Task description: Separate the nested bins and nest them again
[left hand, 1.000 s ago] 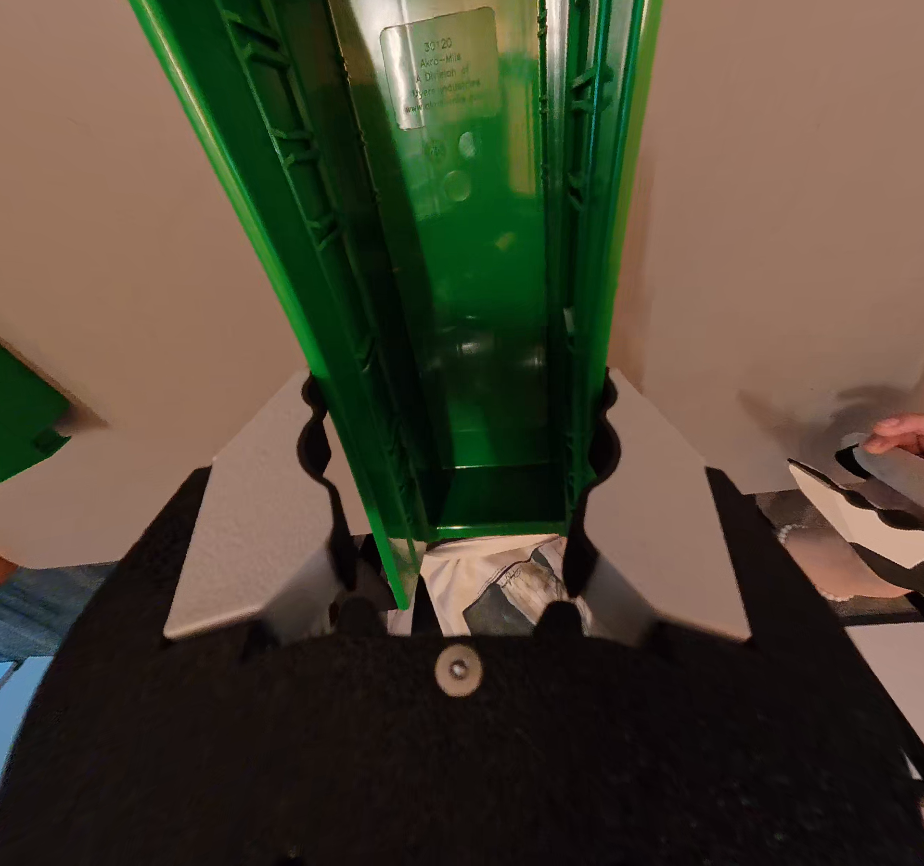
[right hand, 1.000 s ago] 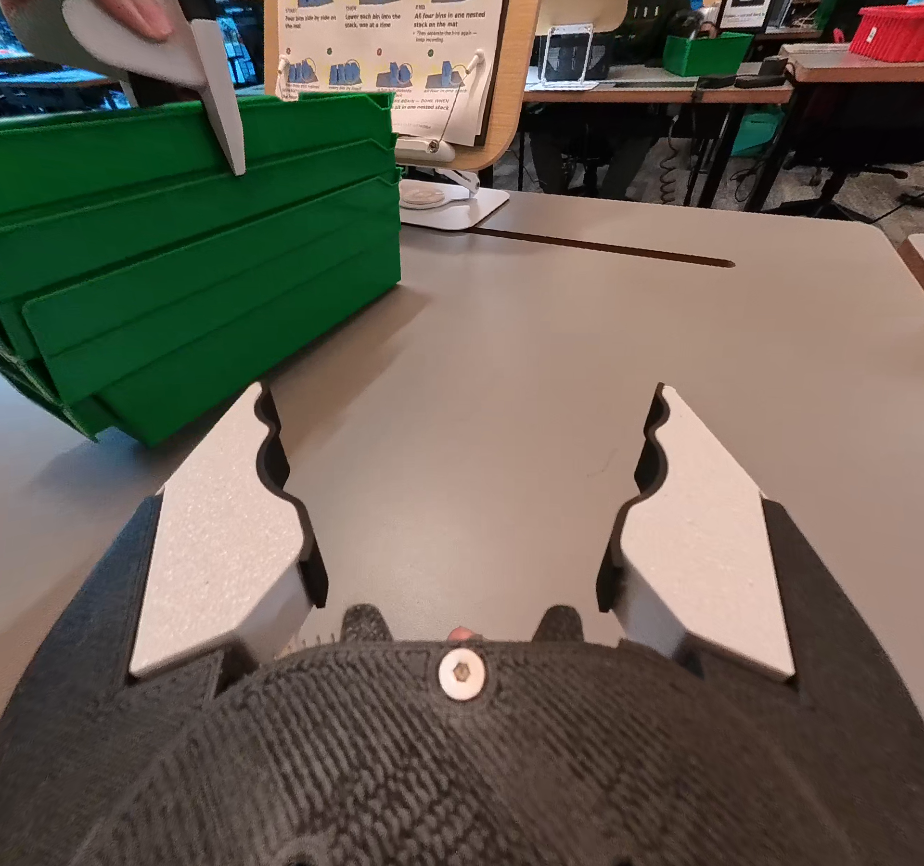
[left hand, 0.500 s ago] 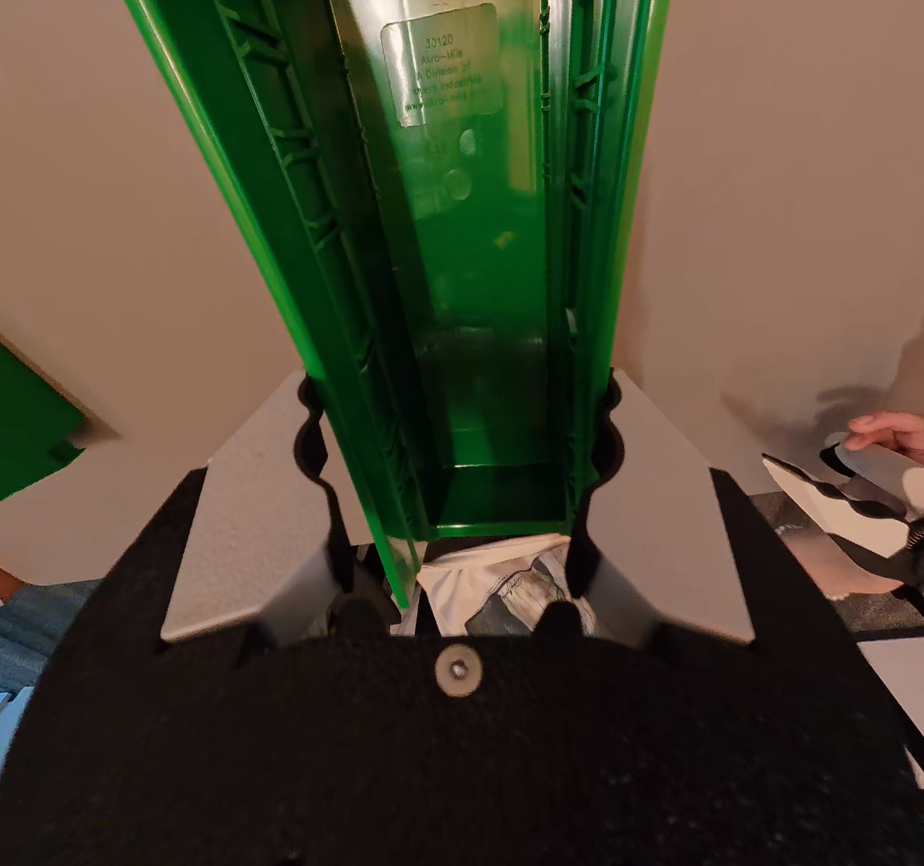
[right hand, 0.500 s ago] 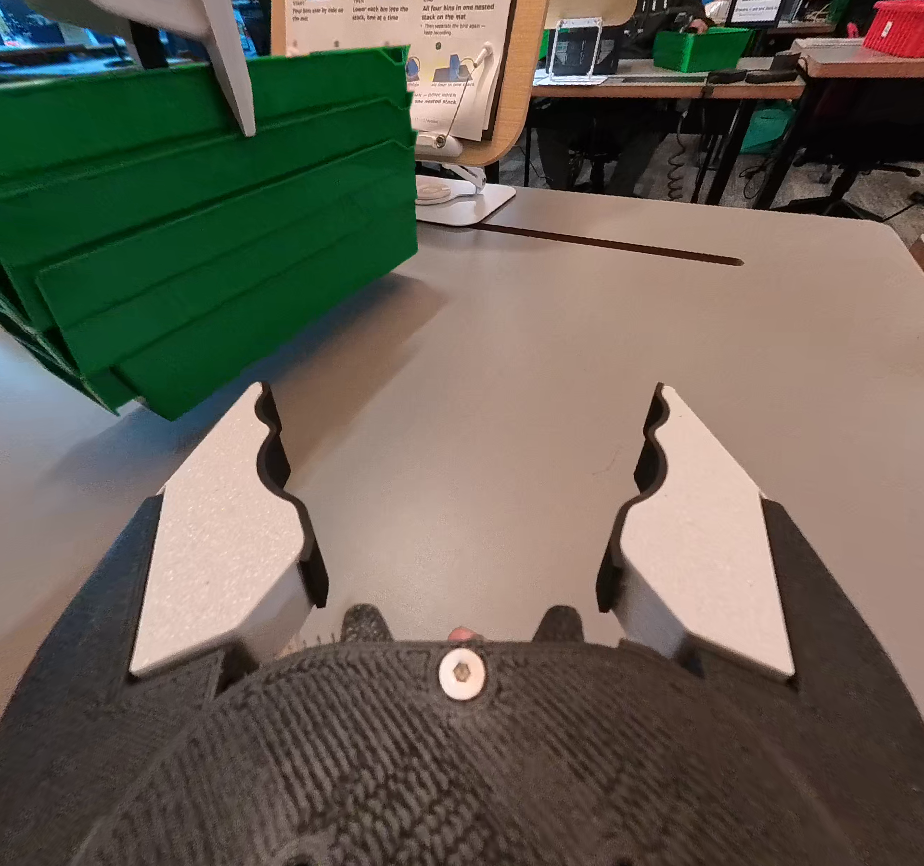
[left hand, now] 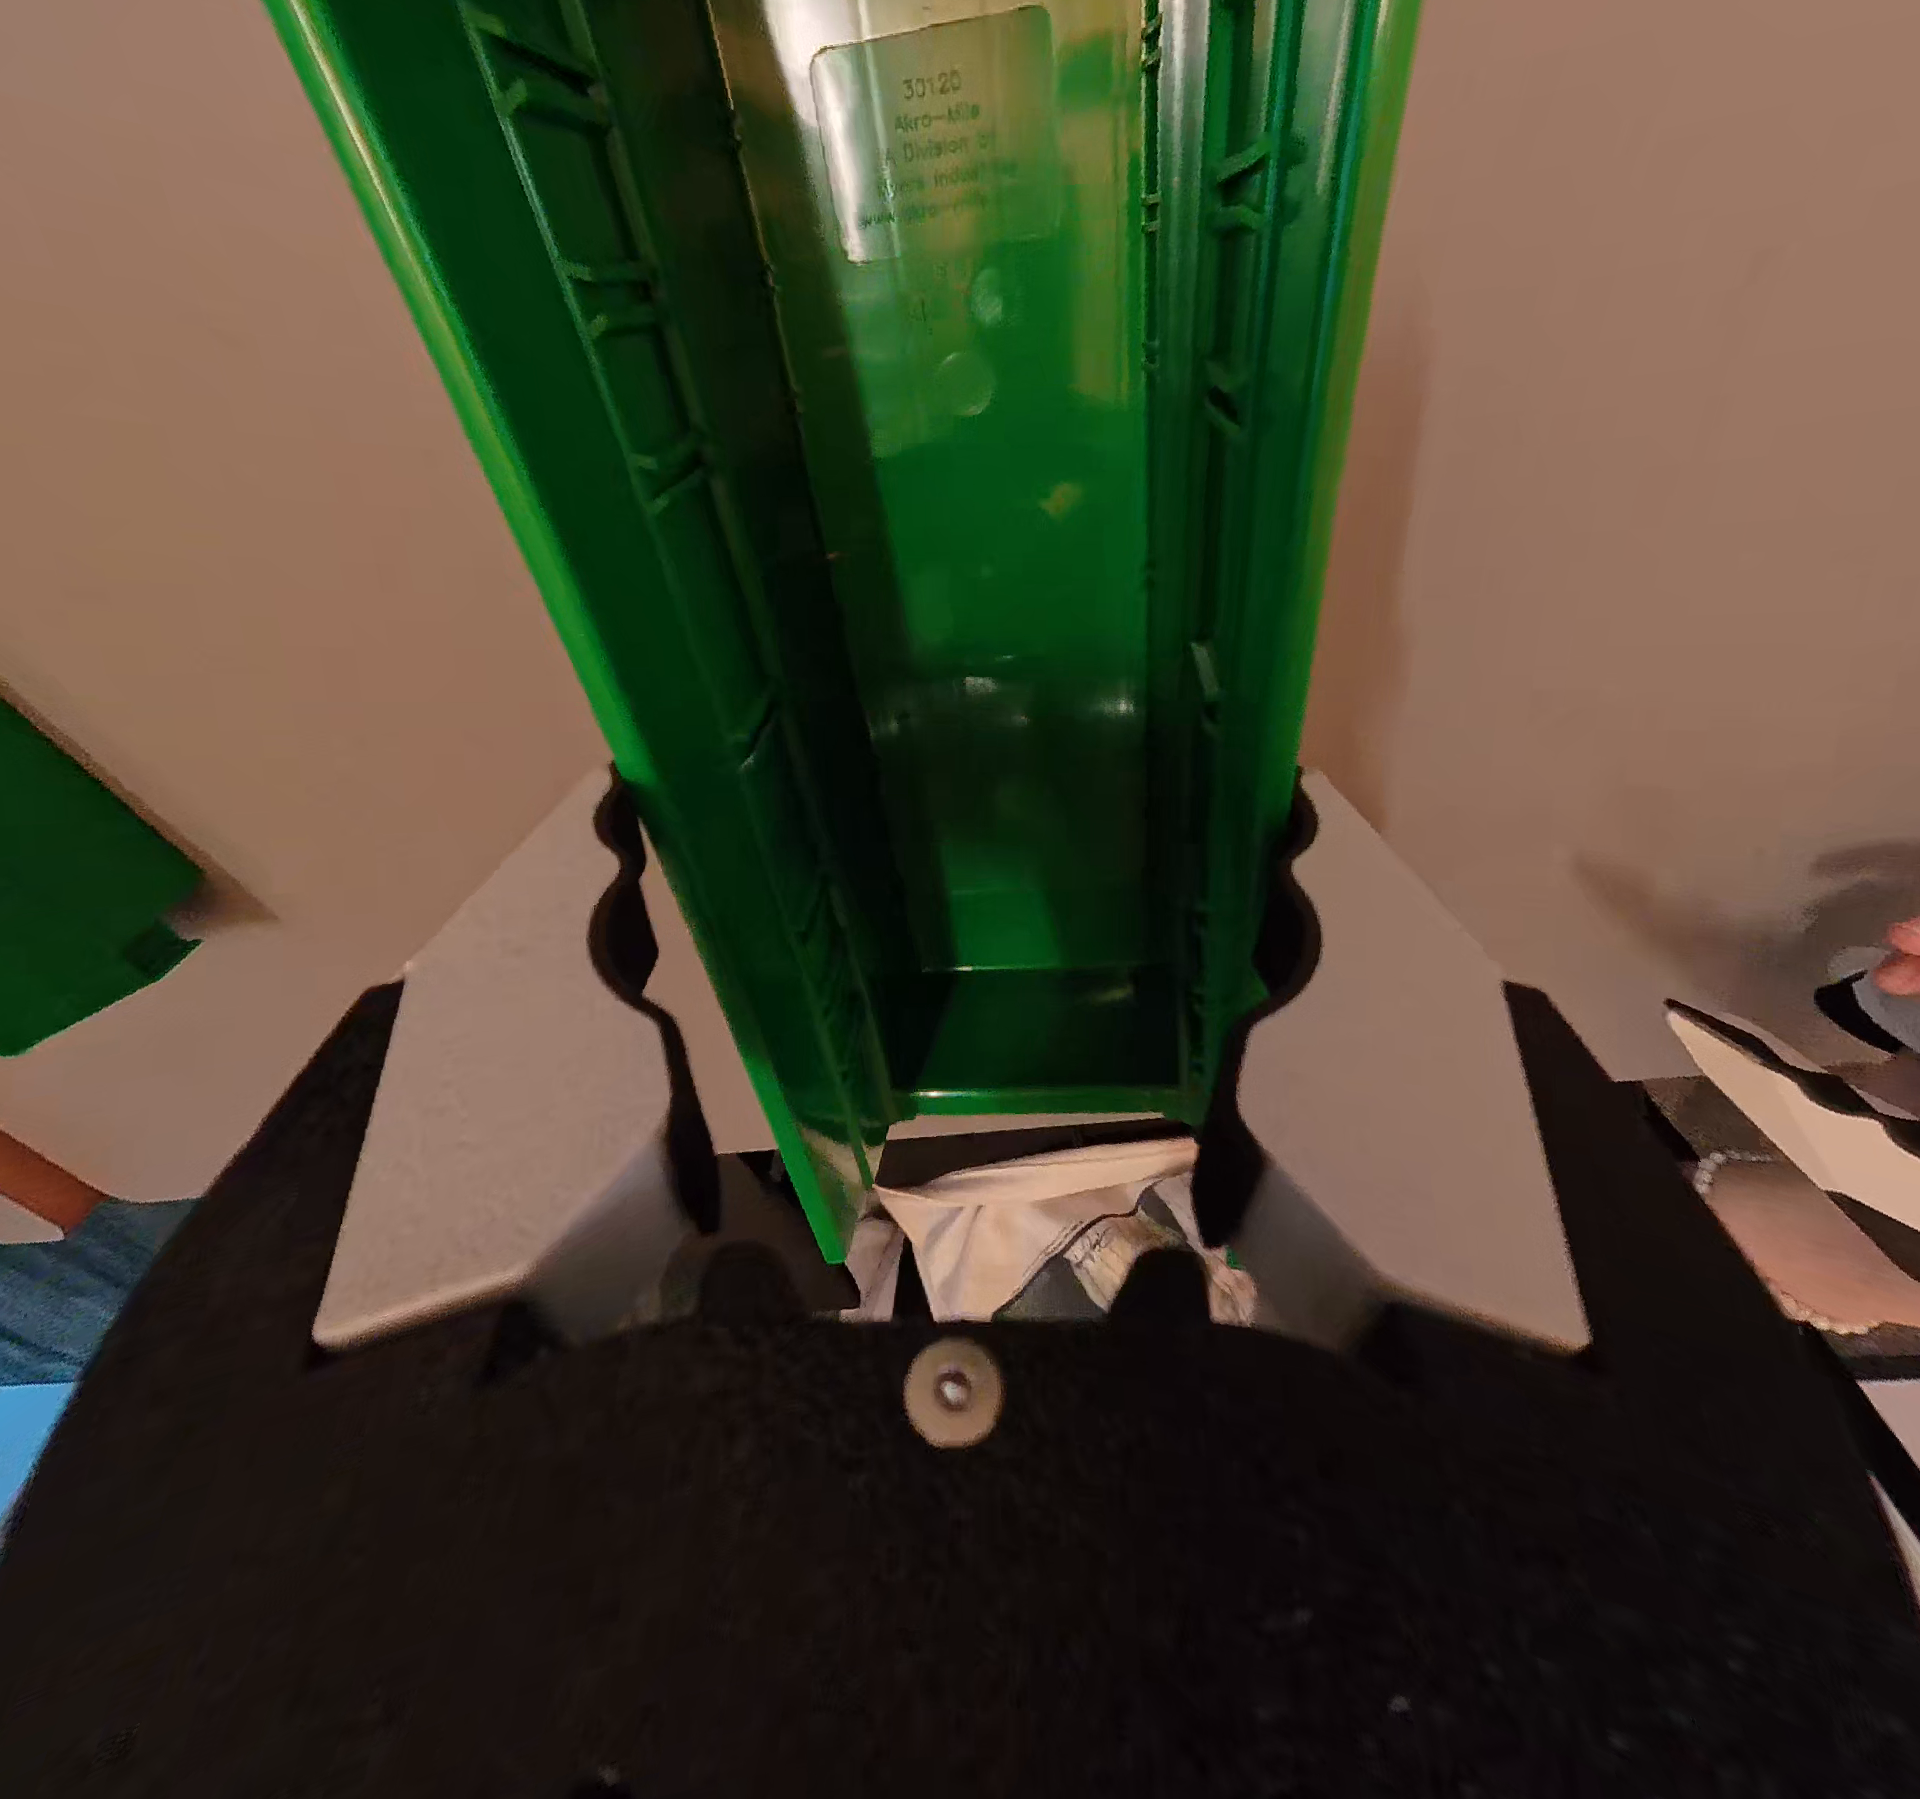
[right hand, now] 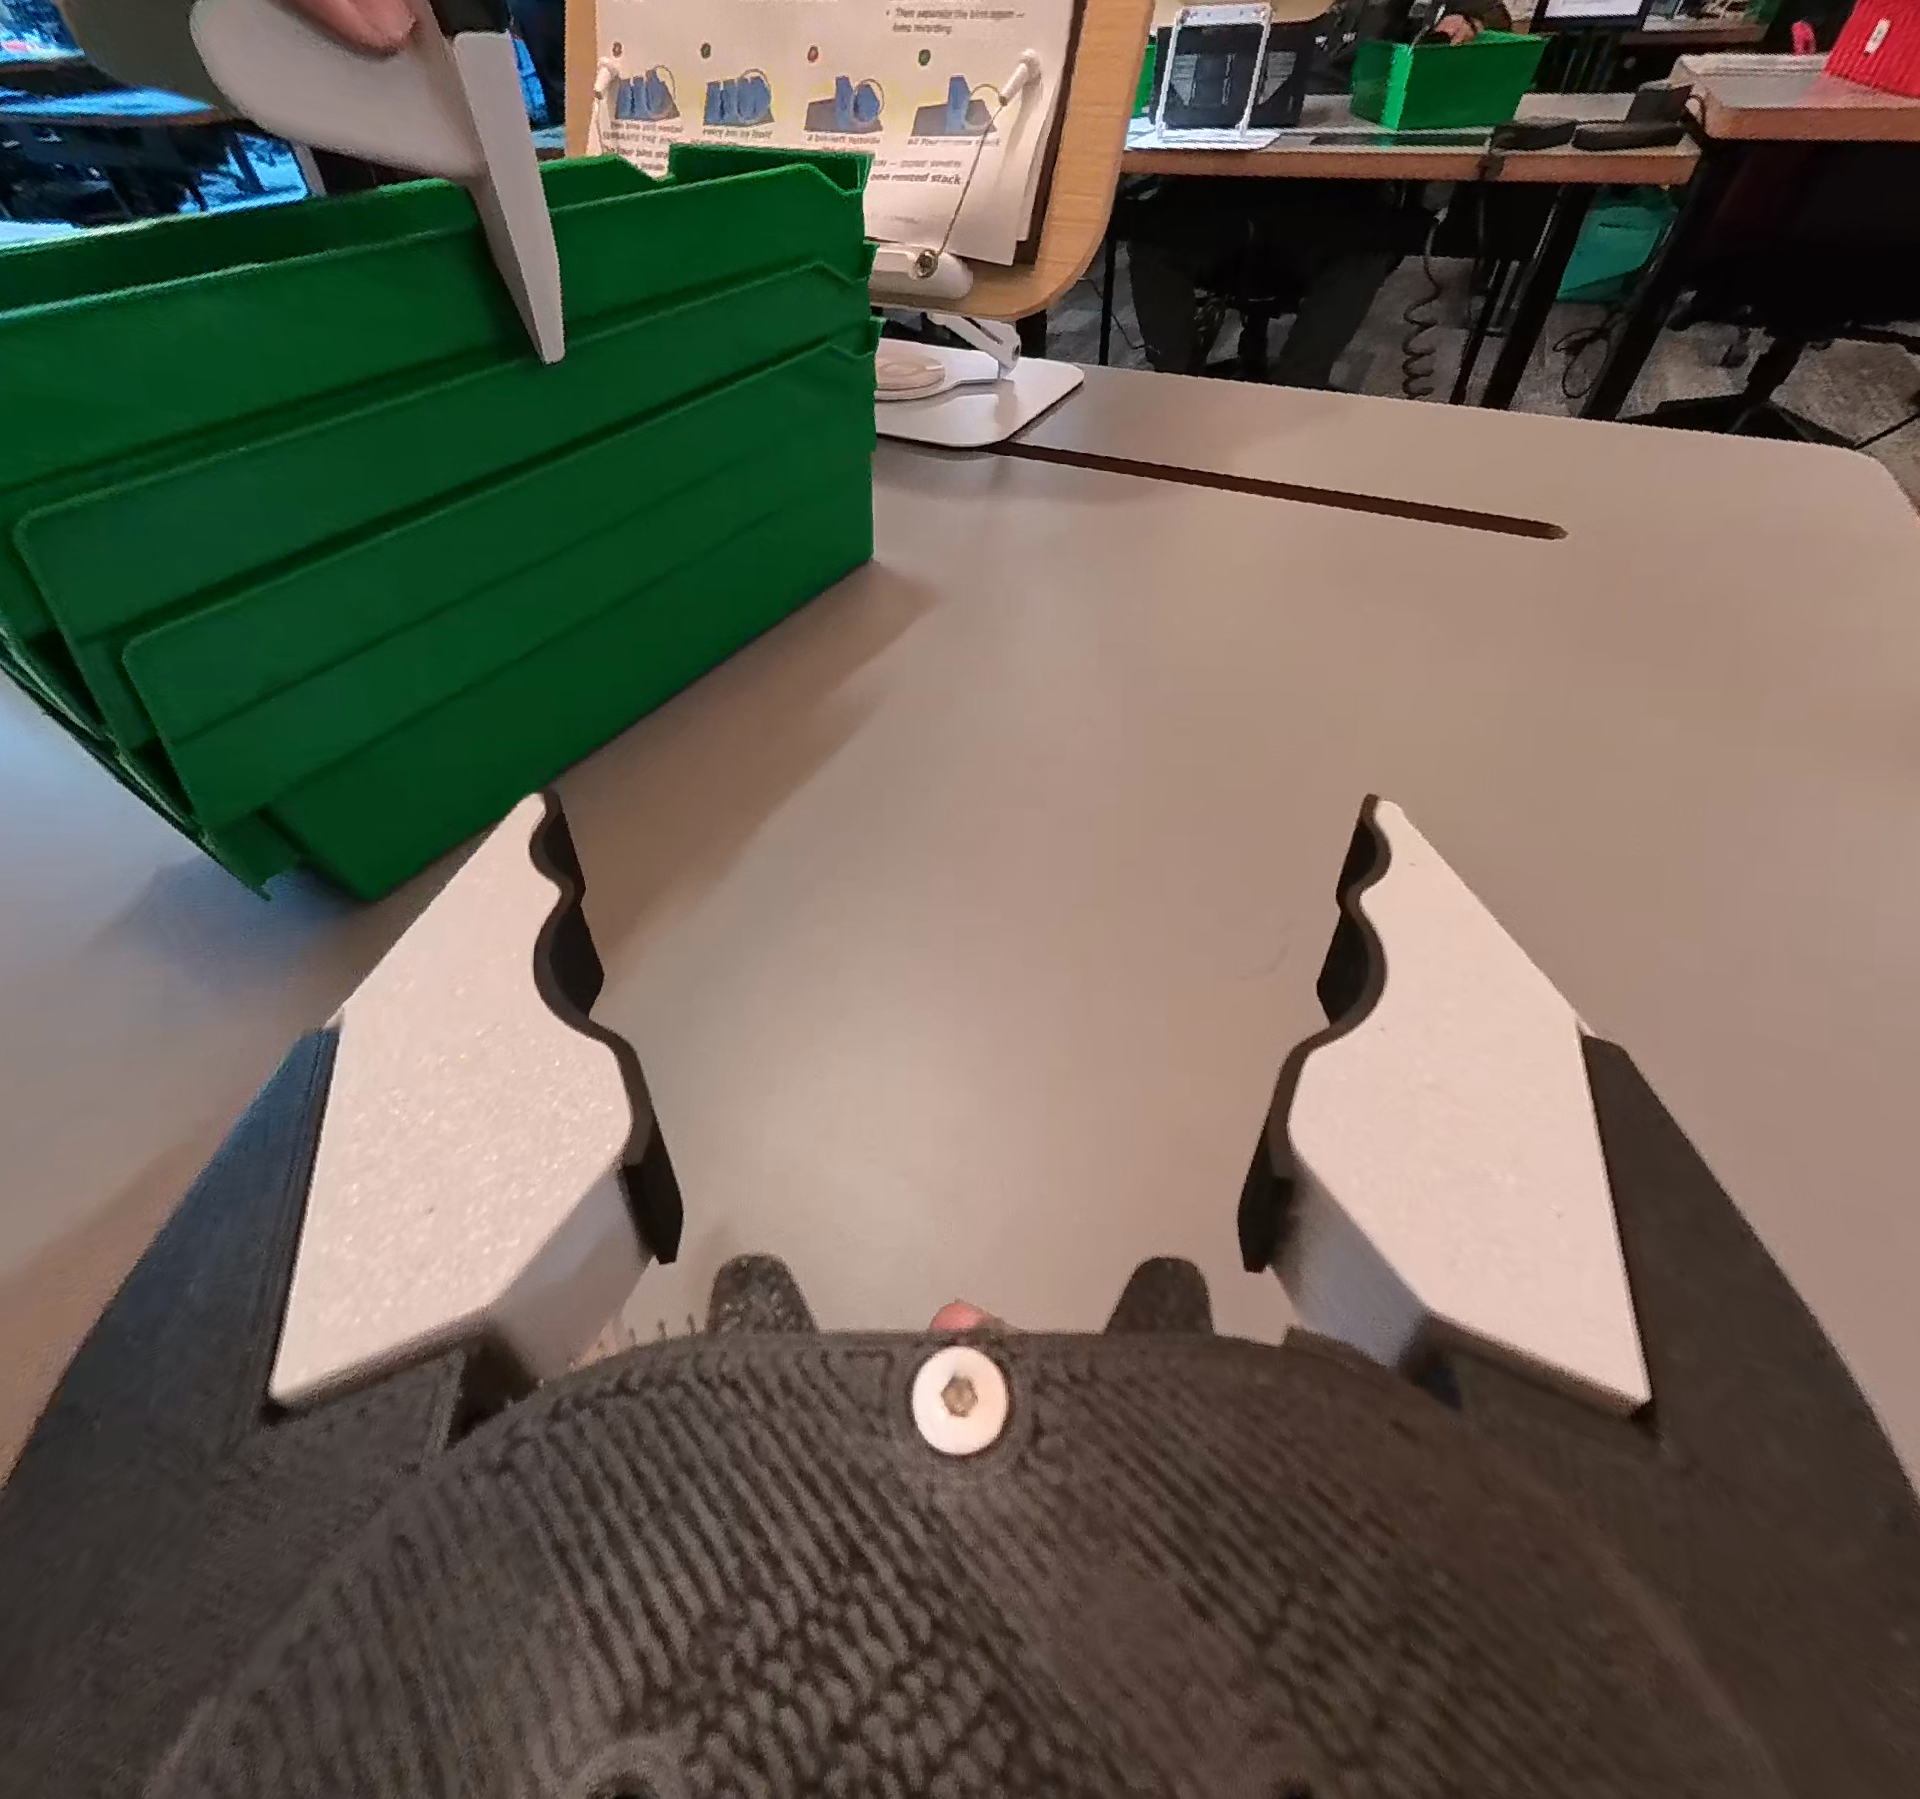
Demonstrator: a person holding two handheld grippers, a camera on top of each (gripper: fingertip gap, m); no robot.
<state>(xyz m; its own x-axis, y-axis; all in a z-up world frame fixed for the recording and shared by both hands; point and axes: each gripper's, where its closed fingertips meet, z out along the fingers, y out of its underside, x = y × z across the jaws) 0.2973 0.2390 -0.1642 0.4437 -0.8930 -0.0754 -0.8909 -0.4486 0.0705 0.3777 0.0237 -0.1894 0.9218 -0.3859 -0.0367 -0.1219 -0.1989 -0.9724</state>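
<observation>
Left gripper (left hand: 951, 928) is clamped across the width of the topmost long, narrow green plastic bin (left hand: 997, 554), its two fingers pressing the ribbed outer walls near one end; in the right wrist view one grey finger (right hand: 514, 222) lies flat against that bin's side. This bin sits in the stack of nested green plastic bins (right hand: 447, 523), which rests tilted on the grey surface (right hand: 1195, 762). Right gripper (right hand: 961, 1022) hangs spread wide, holding nothing, low over bare surface just right of the stack.

Such bins look light, stiff and glossy, so likely slippery. The raised rim and ribs give the best purchase, and a hold nearer the middle would probably tip less. Nested walls may bind, so the free gripper could steady a lower bin.

Room lies open right of the stack. Behind it stands a wooden board with an instruction sheet (right hand: 831, 35). Another green piece (left hand: 73, 876) lies off to the left.
</observation>
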